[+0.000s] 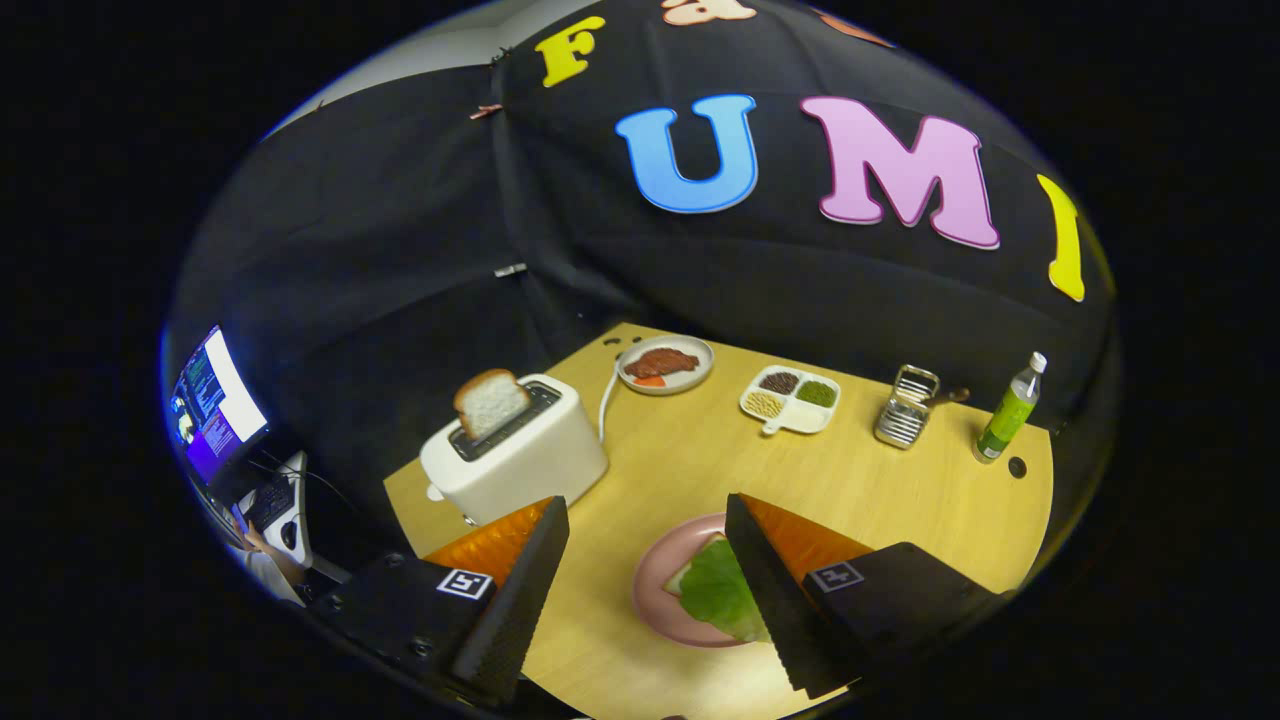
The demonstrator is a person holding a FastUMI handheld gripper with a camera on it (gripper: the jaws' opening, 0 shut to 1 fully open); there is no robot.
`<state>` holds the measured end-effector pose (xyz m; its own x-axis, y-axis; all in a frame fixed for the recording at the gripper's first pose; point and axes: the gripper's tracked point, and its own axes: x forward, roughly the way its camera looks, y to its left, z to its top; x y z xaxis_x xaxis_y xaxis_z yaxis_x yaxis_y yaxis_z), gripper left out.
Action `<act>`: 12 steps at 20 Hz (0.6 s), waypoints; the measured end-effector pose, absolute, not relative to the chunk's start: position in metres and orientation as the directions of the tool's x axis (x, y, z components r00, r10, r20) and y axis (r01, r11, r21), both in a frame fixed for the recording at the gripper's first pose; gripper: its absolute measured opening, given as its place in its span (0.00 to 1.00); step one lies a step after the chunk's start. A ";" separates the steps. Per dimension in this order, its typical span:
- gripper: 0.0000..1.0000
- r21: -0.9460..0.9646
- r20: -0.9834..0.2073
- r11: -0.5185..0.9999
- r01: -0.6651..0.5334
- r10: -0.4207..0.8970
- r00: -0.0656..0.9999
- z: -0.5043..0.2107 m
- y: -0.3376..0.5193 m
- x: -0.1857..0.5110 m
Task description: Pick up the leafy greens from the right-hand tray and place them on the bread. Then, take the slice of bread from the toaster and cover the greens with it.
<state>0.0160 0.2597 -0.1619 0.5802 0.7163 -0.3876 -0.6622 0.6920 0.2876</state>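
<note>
Gripper view — claw agape; one toaster, one bread slice.

Green leafy greens on pink plate; white toaster w/ white-brown bread slice; tan wood-grain counter; green bottle.

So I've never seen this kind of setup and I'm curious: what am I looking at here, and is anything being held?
A person carries a hand-held claw; the camera rides on it, looking forward along its two fingers. They are spread apart and hold nothing. On the wooden table, a pink plate between them holds leafy greens on bread. Beyond sit a toaster with a bread slice sticking up, a plate of meat, a divided dish, a metal holder and a green bottle.
</note>
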 end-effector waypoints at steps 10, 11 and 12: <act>0.98 0.396 -0.226 0.532 -0.748 0.846 0.482 -0.058 0.382 -0.032; 0.98 0.423 -0.228 0.529 -0.736 0.848 0.479 -0.057 0.393 -0.032; 0.98 0.449 -0.239 0.528 -0.721 0.848 0.473 -0.058 0.405 -0.030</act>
<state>-0.0302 0.4047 -0.0576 0.4726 0.8483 -0.2388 -0.7209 0.5280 0.4489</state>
